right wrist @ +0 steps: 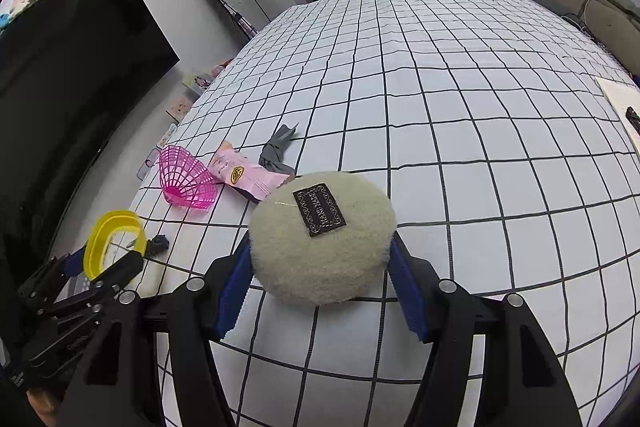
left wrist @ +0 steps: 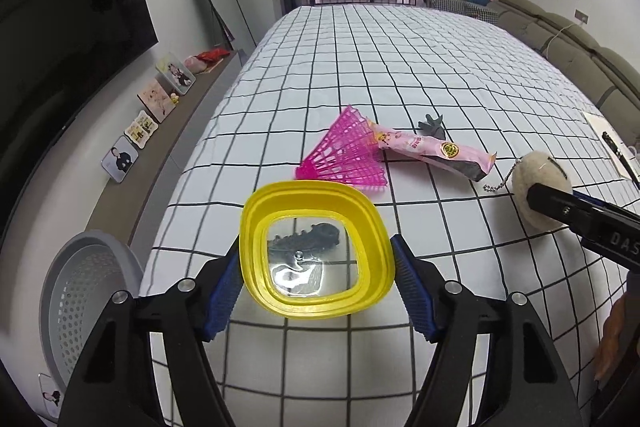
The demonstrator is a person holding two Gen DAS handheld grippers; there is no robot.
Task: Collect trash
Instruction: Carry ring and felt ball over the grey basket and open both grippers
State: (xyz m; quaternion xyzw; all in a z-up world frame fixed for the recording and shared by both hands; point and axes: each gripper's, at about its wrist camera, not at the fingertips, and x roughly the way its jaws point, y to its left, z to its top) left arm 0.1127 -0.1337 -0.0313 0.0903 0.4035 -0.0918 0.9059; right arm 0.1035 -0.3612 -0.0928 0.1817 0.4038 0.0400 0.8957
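A bed (left wrist: 400,59) covered in a white sheet with a black grid fills both views. The left gripper (left wrist: 316,287) pinches a yellow square lid (left wrist: 316,255) with a clear centre, its blue pads (left wrist: 224,291) pressing the lid's two side edges and holding it off the sheet. Through the clear pane a small dark object shows on the sheet underneath. The right gripper (right wrist: 320,287) clamps a cream fuzzy round pouch (right wrist: 322,241) with a black label, pads against both its sides. Beyond the lid lie a pink plastic mesh basket (left wrist: 346,159), a pink snack wrapper (left wrist: 434,151) just beside it, and a grey scrap (left wrist: 432,125) behind. A grey perforated bin (left wrist: 86,291) stands on the floor left of the bed.
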